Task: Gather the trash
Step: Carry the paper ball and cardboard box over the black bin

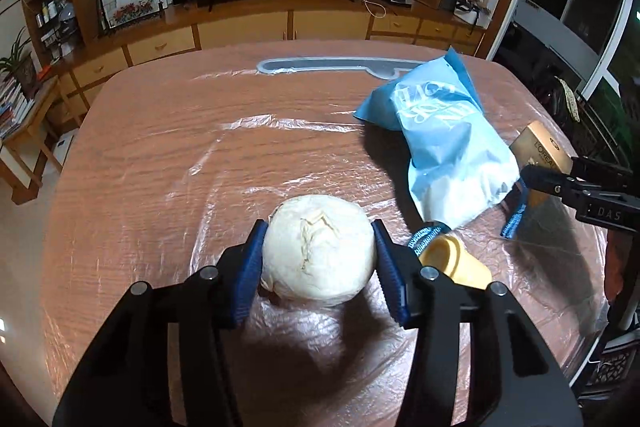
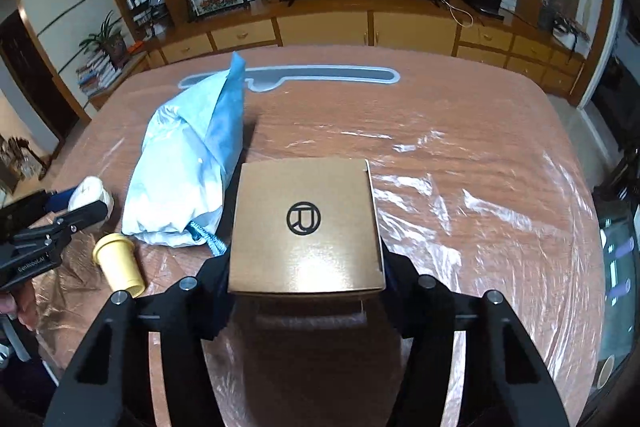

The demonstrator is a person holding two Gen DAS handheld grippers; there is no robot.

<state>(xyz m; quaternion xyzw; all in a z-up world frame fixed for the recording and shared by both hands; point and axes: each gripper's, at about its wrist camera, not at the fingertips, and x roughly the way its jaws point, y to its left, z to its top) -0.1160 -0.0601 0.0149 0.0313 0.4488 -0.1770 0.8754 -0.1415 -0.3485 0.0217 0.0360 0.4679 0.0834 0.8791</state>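
1. Two pieces of trash are gripped, neither one yet carried off. The left tool [image 1: 318,259] has its blue pads pressed on both sides of a crumpled white paper ball [image 1: 318,247], which sits on the tabletop [image 1: 160,155] near the front edge.
2. The right tool [image 2: 306,291] is clamped on a gold cardboard box [image 2: 306,223], its fingers mostly hidden behind the box sides. The box seems lifted or tipped off the surface, with a shadow beneath it.
3. Left to collect, as a judgement: a small yellow cup [image 2: 118,263] lying on its side between the two tools, and a blue drawstring bag [image 2: 188,167] beside the box. The bag may instead be where the trash goes; its mouth cannot be made out.
4. No bin shows in either view.
5. The tabletop is covered in wrinkled clear plastic film [image 2: 460,187], loose enough to catch on a dragged item.
6. Open room: the far-left half beyond the ball and the whole right side past the box are free. The bag touches the box's left side, and the cup lies just beside the left tool's right finger, so lifting straight up looks safest.
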